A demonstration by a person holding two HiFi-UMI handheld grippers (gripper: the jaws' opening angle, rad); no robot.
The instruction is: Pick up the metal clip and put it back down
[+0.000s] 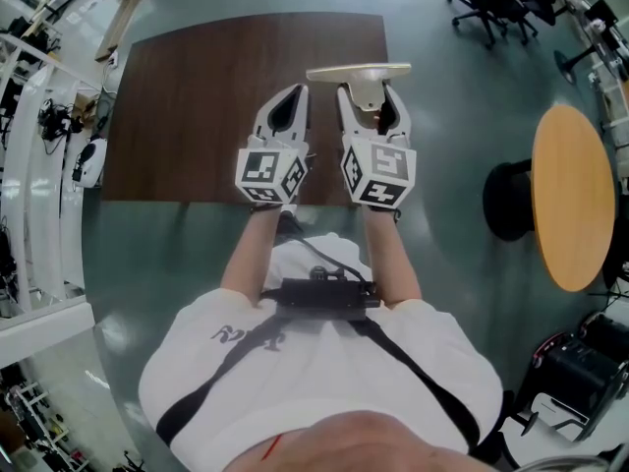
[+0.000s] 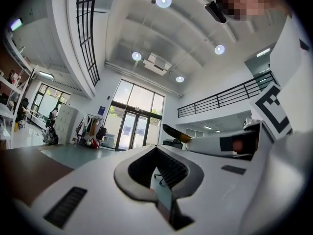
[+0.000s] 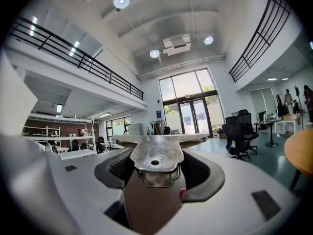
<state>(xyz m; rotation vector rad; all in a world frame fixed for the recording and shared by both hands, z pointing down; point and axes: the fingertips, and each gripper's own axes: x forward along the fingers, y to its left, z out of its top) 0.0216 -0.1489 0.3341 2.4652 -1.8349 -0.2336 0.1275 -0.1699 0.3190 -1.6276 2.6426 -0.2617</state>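
The metal clip [image 1: 361, 77] is a pale steel bulldog clip with a wide flat bar at its far end. It is off the table, its handle pinched in my right gripper [image 1: 370, 98]. In the right gripper view the clip [image 3: 155, 156] fills the space between the dark pads [image 3: 208, 173], with its bar level across the front. My left gripper [image 1: 291, 103] is beside it on the left, raised over the dark brown table [image 1: 197, 96] and shut on nothing. In the left gripper view its jaws [image 2: 159, 177] meet at the tips, and the right gripper [image 2: 220, 143] shows alongside.
A round wooden table [image 1: 572, 195] and a black round base [image 1: 506, 200] stand on the floor to the right. Office chairs [image 1: 501, 3] are at the far right. White shelving [image 1: 39, 146] lines the left side. Both gripper views look level across the hall.
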